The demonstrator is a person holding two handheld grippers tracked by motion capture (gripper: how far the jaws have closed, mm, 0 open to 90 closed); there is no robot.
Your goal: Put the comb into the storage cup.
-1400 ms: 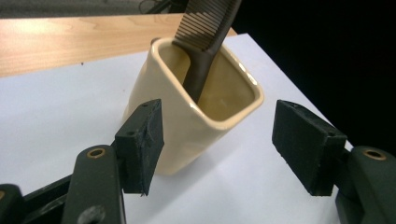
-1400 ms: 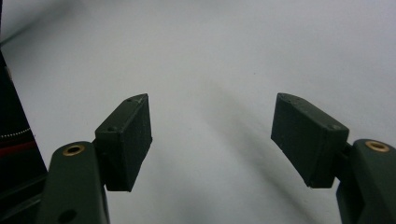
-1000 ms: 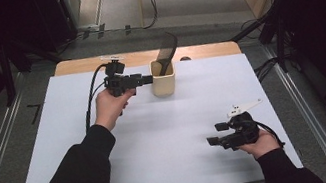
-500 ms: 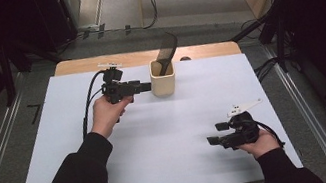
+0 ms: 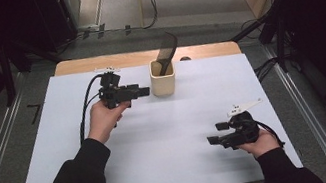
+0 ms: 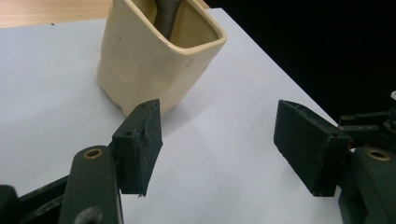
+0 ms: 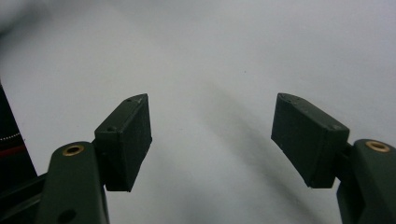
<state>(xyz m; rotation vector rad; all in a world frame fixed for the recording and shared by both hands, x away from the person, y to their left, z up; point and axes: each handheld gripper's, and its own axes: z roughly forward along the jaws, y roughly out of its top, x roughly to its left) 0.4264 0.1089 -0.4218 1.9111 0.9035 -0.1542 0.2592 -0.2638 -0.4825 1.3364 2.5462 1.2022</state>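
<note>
Standing near the far edge of the white surface (image 5: pixel 160 143), a cream ceramic holder (image 5: pixel 162 78) with softly dented walls carries a dark, flat-bladed utensil (image 5: pixel 167 51), apparently a spatula, whose upper end leans out over the rim toward the back. The left tool (image 5: pixel 145 92) hovers just beside the holder on its left, jaws spread wide and empty; in the left gripper view the nearer pad (image 6: pixel 144 144) sits close to the holder's lower corner (image 6: pixel 154 60), apart from it. The right tool (image 5: pixel 214 140) rests low over the near right part of the surface in the person's hand (image 5: pixel 261 142), well apart from the holder, its jaws likewise wide open with nothing between them but bare white sheet (image 7: pixel 210 93).

The risk, as it looks from here, lies in the approach. The holder appears light and tall for its footprint, and the leaning utensil puts weight high and off-centre; a pad nudging the wall before both jaws are around it could slide the holder toward the wooden strip (image 5: pixel 95 63) at the back or tip it over. The glazed, rounded walls may also slip under a shallow pinch. With the other tool so far off, nothing is placed to steady the holder should it rock.
</note>
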